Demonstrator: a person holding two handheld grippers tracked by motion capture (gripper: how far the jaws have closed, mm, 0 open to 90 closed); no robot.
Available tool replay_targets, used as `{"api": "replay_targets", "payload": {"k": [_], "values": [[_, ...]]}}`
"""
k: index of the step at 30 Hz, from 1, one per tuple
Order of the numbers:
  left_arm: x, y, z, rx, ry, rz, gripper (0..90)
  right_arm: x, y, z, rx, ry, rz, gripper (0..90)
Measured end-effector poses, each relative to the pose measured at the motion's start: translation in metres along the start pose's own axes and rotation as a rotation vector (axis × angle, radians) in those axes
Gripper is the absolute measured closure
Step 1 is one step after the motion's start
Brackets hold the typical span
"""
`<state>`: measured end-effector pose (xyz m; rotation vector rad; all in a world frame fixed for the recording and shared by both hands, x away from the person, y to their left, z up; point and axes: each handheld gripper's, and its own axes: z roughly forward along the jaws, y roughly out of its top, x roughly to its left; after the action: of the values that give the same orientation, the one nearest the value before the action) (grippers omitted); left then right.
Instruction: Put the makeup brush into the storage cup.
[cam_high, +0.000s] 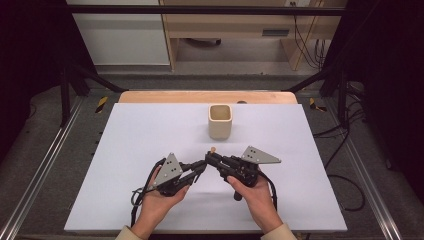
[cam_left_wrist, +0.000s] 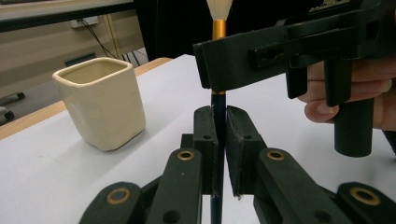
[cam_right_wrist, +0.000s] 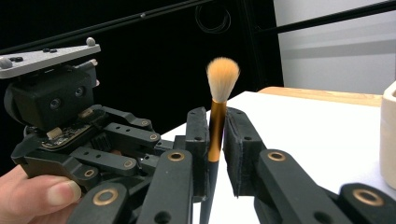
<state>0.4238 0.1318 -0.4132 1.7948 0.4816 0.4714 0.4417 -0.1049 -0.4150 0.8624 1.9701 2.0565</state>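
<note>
Now both grippers meet at table centre: left gripper (cam_high: 200, 168) clamps the brush (cam_right_wrist: 215, 126) handle, right gripper (cam_high: 212, 156) pinches its gold ferrule, cup (cam_high: 220, 121) at twelve o'clock.

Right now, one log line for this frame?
left gripper: shut on brush | right gripper: shut on brush | brush upright | cup empty, apart

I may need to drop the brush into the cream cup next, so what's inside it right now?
The cream cup stands open; the high view shows bare inner walls near the rim. Its bottom is hidden by the walls, so I can't tell if anything is inside.
</note>
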Motion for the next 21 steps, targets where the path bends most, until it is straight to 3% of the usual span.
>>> {"api": "replay_targets", "payload": {"k": [13,21], "values": [[-0.0006,0.0003,0.0010,0.001,0.001,-0.003,82.4,-0.0001,0.0007,-0.0010,0.001,0.006,0.006,83.7],[-0.0010,-0.0012,0.0047,0.002,0.003,-0.016,60.2,-0.0074,0.0039,-0.0080,-0.019,-0.028,-0.001,83.8]]}}
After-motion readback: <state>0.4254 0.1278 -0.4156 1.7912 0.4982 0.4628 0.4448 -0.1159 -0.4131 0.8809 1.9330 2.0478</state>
